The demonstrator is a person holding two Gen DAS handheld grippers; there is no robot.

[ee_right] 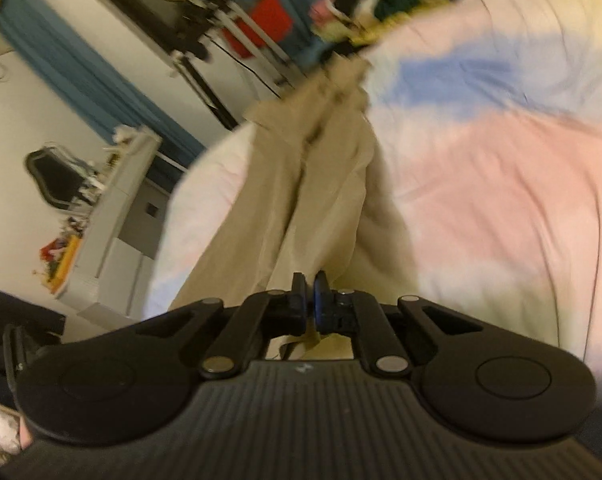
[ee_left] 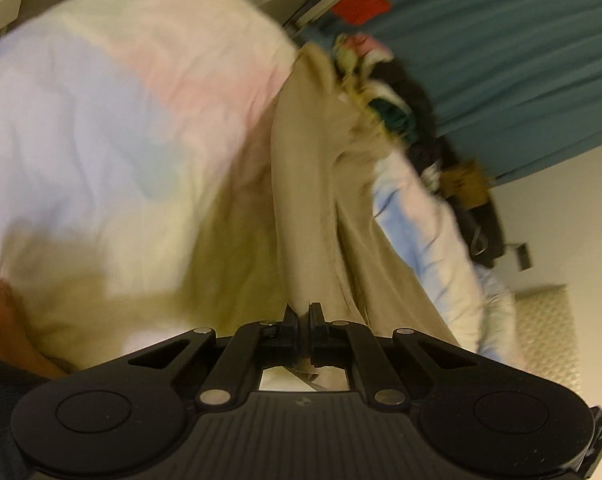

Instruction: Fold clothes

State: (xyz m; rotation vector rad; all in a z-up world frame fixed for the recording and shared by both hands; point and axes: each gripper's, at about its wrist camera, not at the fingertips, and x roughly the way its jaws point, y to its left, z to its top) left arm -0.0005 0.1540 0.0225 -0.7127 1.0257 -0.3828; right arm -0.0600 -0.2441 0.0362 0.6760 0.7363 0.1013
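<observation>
A beige garment [ee_left: 313, 216] stretches in long folds from my left gripper [ee_left: 304, 314] toward a pile of clothes, over a pastel bedspread [ee_left: 101, 120]. The left jaws are shut on its near edge, with cloth pinched between them and showing below. In the right wrist view the same beige garment [ee_right: 301, 192] runs away from my right gripper [ee_right: 310, 285], whose jaws are shut on its fabric. Both views are blurred by motion.
A heap of mixed clothes [ee_left: 381, 92] lies at the far end of the bed. Teal curtains [ee_left: 521, 60] hang behind it. A red item on a drying rack [ee_right: 261, 20], a white dresser [ee_right: 113, 216] and a mirror [ee_right: 53, 176] stand beside the bed. A hand [ee_left: 5, 328] shows at the left.
</observation>
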